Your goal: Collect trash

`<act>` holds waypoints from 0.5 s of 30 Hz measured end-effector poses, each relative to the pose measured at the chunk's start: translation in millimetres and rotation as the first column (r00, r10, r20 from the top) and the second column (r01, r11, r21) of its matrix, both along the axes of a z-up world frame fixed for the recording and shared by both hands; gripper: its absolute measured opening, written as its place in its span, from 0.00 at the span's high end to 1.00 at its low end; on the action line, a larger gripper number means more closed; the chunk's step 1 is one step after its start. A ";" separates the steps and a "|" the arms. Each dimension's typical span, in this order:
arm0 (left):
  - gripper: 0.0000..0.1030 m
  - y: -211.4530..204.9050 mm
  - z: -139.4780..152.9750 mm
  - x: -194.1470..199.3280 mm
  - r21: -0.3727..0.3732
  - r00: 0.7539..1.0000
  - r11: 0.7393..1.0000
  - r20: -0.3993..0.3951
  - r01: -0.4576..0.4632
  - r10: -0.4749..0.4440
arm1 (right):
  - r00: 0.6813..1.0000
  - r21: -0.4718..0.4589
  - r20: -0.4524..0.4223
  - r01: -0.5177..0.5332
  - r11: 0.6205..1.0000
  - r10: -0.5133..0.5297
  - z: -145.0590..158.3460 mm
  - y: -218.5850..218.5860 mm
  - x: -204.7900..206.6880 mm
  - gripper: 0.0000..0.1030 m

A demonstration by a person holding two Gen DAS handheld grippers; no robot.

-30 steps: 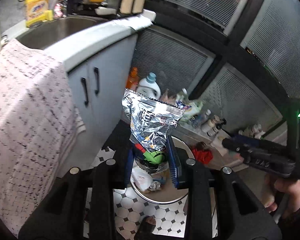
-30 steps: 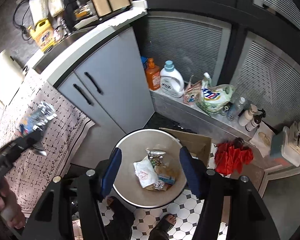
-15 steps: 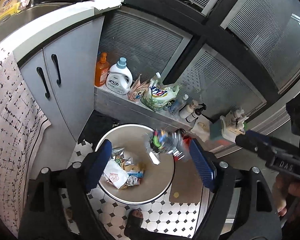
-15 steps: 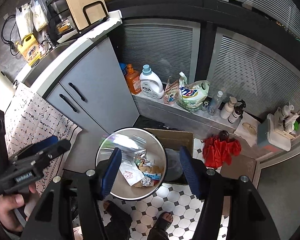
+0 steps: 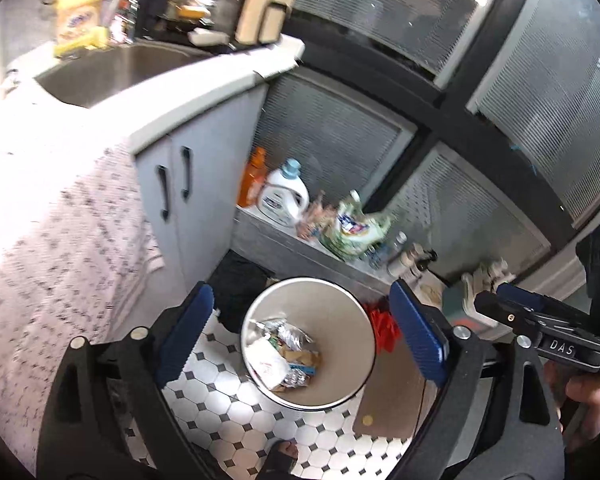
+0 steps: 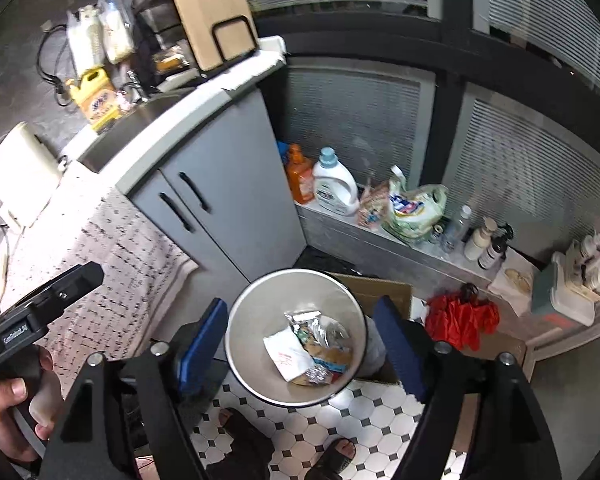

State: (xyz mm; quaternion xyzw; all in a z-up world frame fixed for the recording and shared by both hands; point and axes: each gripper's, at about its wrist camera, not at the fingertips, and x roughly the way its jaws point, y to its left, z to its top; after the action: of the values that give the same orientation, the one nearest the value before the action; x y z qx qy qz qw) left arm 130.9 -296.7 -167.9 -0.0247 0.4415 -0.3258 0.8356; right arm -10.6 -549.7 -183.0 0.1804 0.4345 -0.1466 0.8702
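Black right claw (image 5: 540, 320) marked "DAS" (both claws empty, jaws opening) above bin (image 5: 356, 320).

Tiled floor (image 6: 364, 412), trash bin (image 6: 256, 312) and cardboard (image 6: 384, 292) standing on it

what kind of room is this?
Most likely a home kitchen corner: a sink set in a counter over grey cabinets, dish soap beside it, detergent bottle on a ledge, and a trash bin on tiled floor.
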 end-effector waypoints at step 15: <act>0.05 96.5 80.4 -52.4 -0.019 0.950 0.961 0.149 -0.275 0.275 | 0.966 -0.023 0.159 -0.202 0.979 0.203 71.1 67.3 -0.9 0.07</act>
State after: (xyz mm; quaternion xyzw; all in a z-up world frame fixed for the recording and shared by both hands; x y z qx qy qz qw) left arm 78.6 -200.2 -87.6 -0.0606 0.3699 -0.2068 0.9037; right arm -11.5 -482.4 -111.9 0.1434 0.3789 -0.0436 0.9132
